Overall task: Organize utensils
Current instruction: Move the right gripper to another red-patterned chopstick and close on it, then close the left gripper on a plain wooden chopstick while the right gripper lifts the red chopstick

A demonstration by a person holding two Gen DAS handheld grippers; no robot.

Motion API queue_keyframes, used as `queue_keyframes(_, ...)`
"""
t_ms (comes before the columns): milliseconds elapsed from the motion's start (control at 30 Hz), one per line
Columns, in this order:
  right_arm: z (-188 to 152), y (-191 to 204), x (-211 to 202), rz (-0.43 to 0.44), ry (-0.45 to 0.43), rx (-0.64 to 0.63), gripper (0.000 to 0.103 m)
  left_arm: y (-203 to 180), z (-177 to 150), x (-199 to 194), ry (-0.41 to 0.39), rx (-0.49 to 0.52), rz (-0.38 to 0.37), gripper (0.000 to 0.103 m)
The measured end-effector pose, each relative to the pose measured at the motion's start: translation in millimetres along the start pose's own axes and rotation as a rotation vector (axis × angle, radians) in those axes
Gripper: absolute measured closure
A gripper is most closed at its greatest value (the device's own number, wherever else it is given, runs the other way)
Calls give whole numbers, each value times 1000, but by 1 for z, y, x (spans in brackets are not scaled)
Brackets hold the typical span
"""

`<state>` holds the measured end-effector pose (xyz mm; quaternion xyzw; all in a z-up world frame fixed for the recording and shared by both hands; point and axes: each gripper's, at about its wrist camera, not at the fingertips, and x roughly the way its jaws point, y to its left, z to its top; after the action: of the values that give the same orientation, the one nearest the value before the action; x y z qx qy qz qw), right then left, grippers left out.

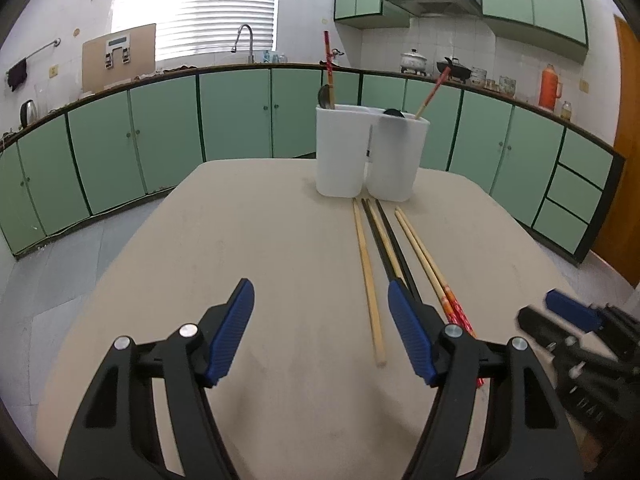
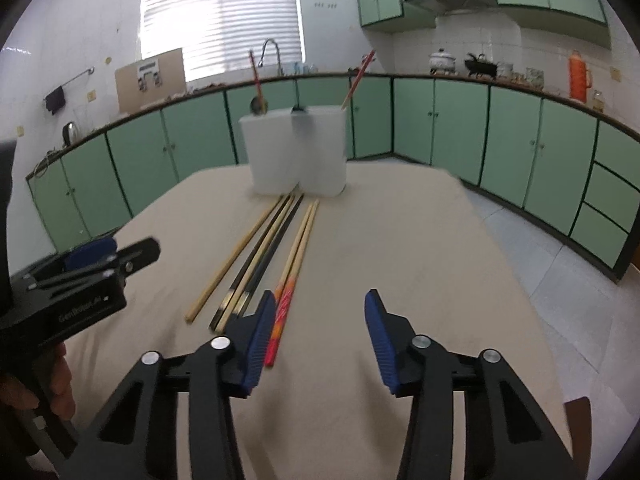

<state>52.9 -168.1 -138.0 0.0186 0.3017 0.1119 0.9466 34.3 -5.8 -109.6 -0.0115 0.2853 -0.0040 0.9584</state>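
A white two-compartment utensil holder point(image 1: 340, 152) point(image 2: 276, 152) stands at the table's far side, with spoons and two red-ended chopsticks poking out. In front of it lie a plain wooden chopstick point(image 1: 368, 276) point(image 2: 236, 252), a black pair point(image 1: 386, 240) point(image 2: 264, 248) and a red-handled pair point(image 1: 424, 260) point(image 2: 298, 240). My left gripper point(image 1: 320, 292) is open just left of the chopsticks, and its right finger overlaps the black pair's near ends. My right gripper point(image 2: 320, 300) is open, nothing gripped. The red handles point(image 2: 280, 320) lie on the table right by its left finger.
The beige table point(image 1: 260, 240) is ringed by green kitchen cabinets point(image 1: 236, 116). The other gripper shows at each view's edge point(image 1: 568, 312) point(image 2: 100, 252), with a hand point(image 2: 48, 380) on the left one. A brown chair back point(image 2: 578, 416) sits at the near right.
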Motion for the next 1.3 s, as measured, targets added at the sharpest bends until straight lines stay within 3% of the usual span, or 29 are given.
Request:
queue_keyframes(100, -12, 8, 7, 27, 55, -13, 68, -4, -6, 1, 19, 11, -6, 36)
queue_keyframes(433, -18, 16, 17, 21, 132, -40, 77, -4, -15, 8, 64, -26, -9, 36)
queue_keyframes(633, -18, 22, 20, -2, 147, -69, 83, 2, -16, 13, 91, -65, -14, 37)
queue_keyframes(767, -17, 16, 21, -12, 147, -48, 97, 1, -16, 14, 98, -61, -22, 37)
queue_keyframes(933, -14, 3, 20, -33, 140, 2, 97, -8, -17, 20, 128, -26, -42, 37)
queue_keyframes(1300, -12, -8, 20, -53, 135, 32, 97, -24, -22, 41, 235, 1, -87, 59)
